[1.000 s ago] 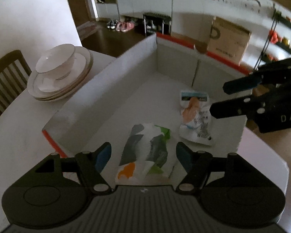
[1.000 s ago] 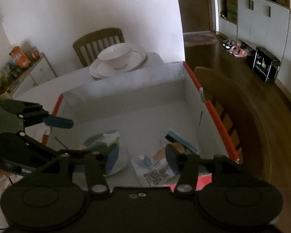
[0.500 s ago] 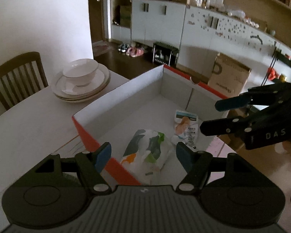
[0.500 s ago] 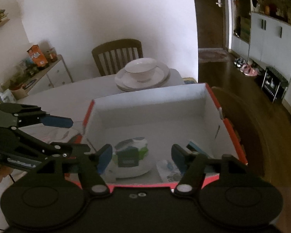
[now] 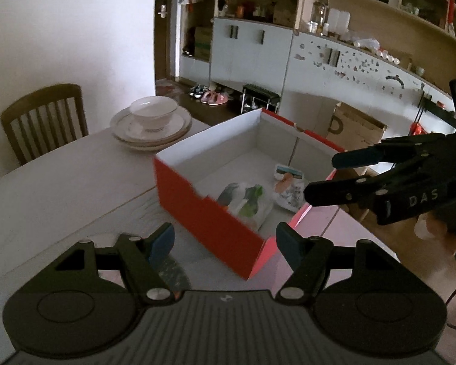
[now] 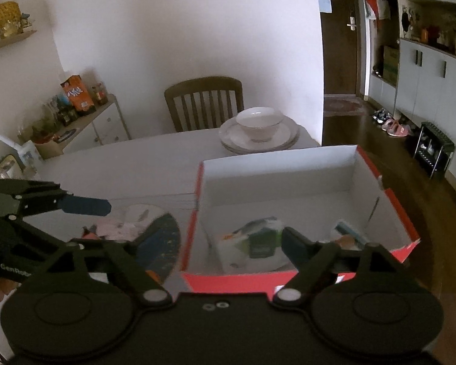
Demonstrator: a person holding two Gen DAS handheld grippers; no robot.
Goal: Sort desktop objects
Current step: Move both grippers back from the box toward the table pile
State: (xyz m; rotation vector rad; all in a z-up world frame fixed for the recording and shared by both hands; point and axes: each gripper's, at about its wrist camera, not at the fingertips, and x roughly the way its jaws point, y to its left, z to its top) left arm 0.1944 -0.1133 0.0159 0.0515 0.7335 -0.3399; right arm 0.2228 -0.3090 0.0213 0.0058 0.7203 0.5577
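Red cardboard box with white interior [image 5: 203, 210] sits centre frame on the pale table [image 5: 60, 182] in the left wrist view. Inside it: a white-and-green crinkled plastic packet [image 5: 246, 203] at the near wall, a small white printed sachet [image 5: 288, 188] just right of it. Left gripper [image 5: 225, 243], lower centre, jaws moderately apart, nothing between them. Right gripper [image 6: 209, 243], jaws wide and opening, empty, above the box's near edge. Stacked white plates with bowl [image 5: 152, 121] upper left, apart from the box.
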